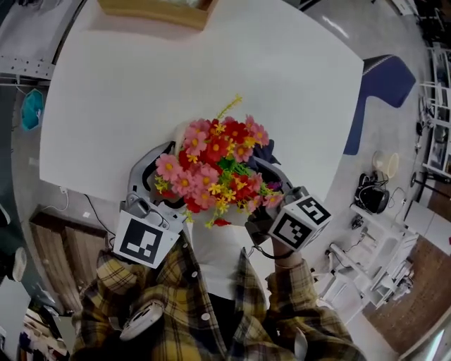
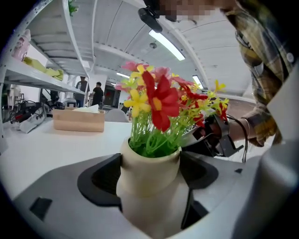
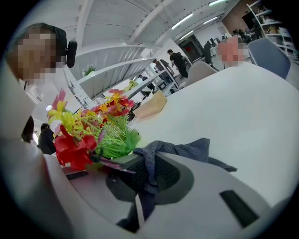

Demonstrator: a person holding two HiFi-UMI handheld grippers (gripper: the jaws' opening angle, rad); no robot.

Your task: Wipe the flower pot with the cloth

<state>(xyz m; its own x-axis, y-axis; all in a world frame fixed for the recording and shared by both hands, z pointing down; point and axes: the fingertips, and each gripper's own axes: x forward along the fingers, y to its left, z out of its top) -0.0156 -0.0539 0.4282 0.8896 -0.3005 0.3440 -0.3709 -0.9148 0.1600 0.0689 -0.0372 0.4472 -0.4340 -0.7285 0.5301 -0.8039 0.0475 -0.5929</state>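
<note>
A cream flower pot (image 2: pixel 150 186) filled with red, pink and yellow artificial flowers (image 1: pixel 215 168) is held over the near edge of the white table (image 1: pixel 141 84). My left gripper (image 2: pixel 152 179) is shut on the pot's neck, a jaw on each side. My right gripper (image 3: pixel 142 179) is shut on a dark grey cloth (image 3: pixel 180 151), which drapes over its jaw beside the flowers (image 3: pixel 88 128). In the head view the right gripper (image 1: pixel 278 211) sits at the bouquet's right and the left gripper (image 1: pixel 151 204) at its left; the bouquet hides most of the pot there.
A wooden tissue box (image 1: pixel 158 10) stands at the table's far edge, also seen in the left gripper view as the box (image 2: pixel 78 120). A blue chair (image 1: pixel 380 88) stands to the table's right. Shelves and people are in the background.
</note>
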